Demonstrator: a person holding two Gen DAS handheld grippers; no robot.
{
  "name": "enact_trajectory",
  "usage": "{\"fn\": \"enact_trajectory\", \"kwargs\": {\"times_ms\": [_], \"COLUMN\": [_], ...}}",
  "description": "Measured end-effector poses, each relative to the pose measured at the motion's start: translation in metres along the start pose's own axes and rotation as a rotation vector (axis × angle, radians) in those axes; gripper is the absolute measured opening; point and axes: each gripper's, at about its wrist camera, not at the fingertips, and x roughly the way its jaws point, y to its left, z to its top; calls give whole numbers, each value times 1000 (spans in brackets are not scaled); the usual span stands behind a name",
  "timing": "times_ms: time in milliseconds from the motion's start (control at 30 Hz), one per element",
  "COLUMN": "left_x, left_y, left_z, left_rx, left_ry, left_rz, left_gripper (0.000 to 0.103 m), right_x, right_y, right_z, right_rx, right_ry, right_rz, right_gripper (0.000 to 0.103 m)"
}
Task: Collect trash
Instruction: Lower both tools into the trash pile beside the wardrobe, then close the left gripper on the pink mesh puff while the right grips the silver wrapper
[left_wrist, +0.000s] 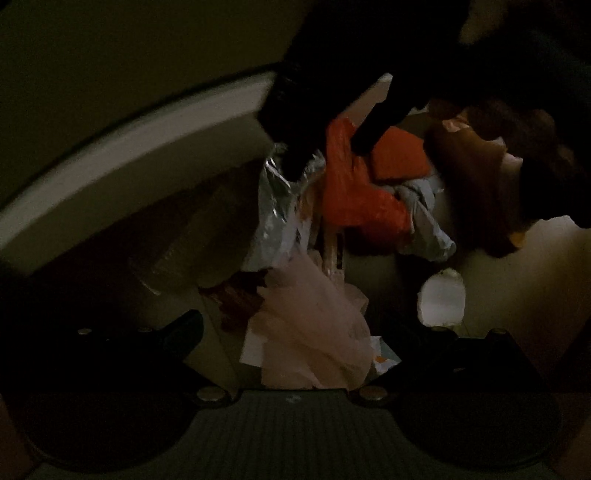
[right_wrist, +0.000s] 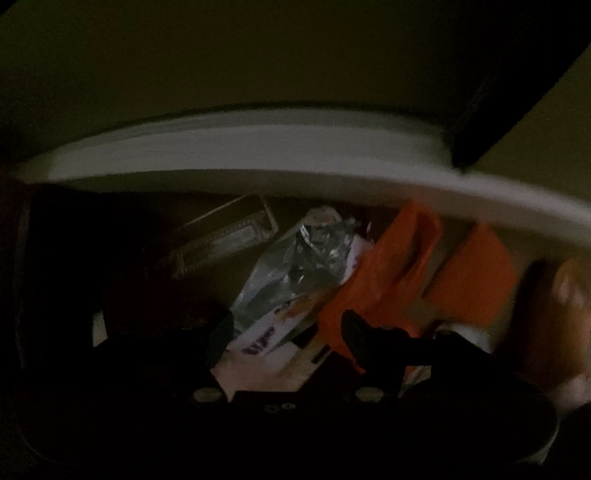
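Pale pink plastic bag lies nearest the left hand-held gripper, between its spread fingers without touching either, its long axis running away from the camera. Beyond it sits a crumpled silver foil wrapper, then an orange plastic bag lengthwise toward the white baseboard. From the right wrist view, the right hand-held gripper has its fingers apart, the right tip overlapping the orange plastic bag; whether it pinches is unclear. Farther back, the foil wrapper slants up-right beneath the baseboard.
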Motion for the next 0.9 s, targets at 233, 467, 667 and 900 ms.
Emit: {"fn": "enact_trajectory", "kwargs": {"times_ms": [233,467,667,900], "left_x": [28,47,62,60], "left_y": [-12,-17,-5,4], "left_z": [-2,-4,-4,-3], "left_rx": [-3,-10,-77,-134], "left_ry": [3,9,60,66], "left_rz": [-25,-15,0,-15], "left_gripper": [102,99,67,27], "right_x": [32,55,70,63], "right_y": [-1,2,-2,0], "right_z": [2,7,7,6], "right_rx": [176,239,269,233], "right_ry": [49,79,114,96], "right_rz": [5,1,3,-10], "right_gripper": [60,52,12,0]}}
